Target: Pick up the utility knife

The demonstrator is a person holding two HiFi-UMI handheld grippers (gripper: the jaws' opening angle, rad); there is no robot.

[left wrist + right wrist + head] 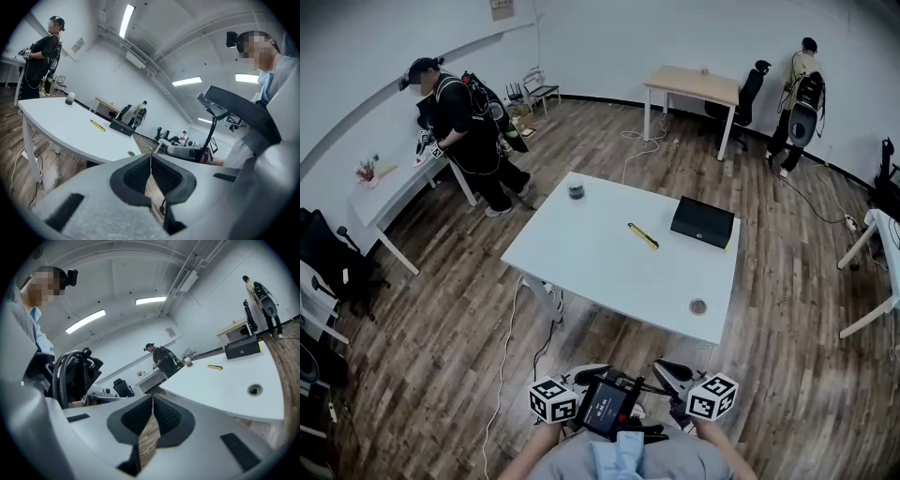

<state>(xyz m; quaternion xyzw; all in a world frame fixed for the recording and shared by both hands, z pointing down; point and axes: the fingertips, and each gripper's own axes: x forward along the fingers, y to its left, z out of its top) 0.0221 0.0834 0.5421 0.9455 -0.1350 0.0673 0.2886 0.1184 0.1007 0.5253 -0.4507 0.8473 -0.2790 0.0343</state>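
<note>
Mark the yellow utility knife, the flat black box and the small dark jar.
Yellow utility knife [643,235], head view: mid-body.
Flat black box [703,221], head view: top face.
Small dark jar [576,190], head view: top.

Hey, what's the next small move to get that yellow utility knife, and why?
Probably step up to the white table and open the right gripper. The utility knife lies mid-table, well beyond the right gripper and the left gripper, and both have jaws shut on nothing.

The yellow utility knife [642,235] on the white table [581,262] is too small to show its blade. A dark object [576,190] at the table's far corner and a round spot [698,307] near its front edge cannot be identified.
</note>
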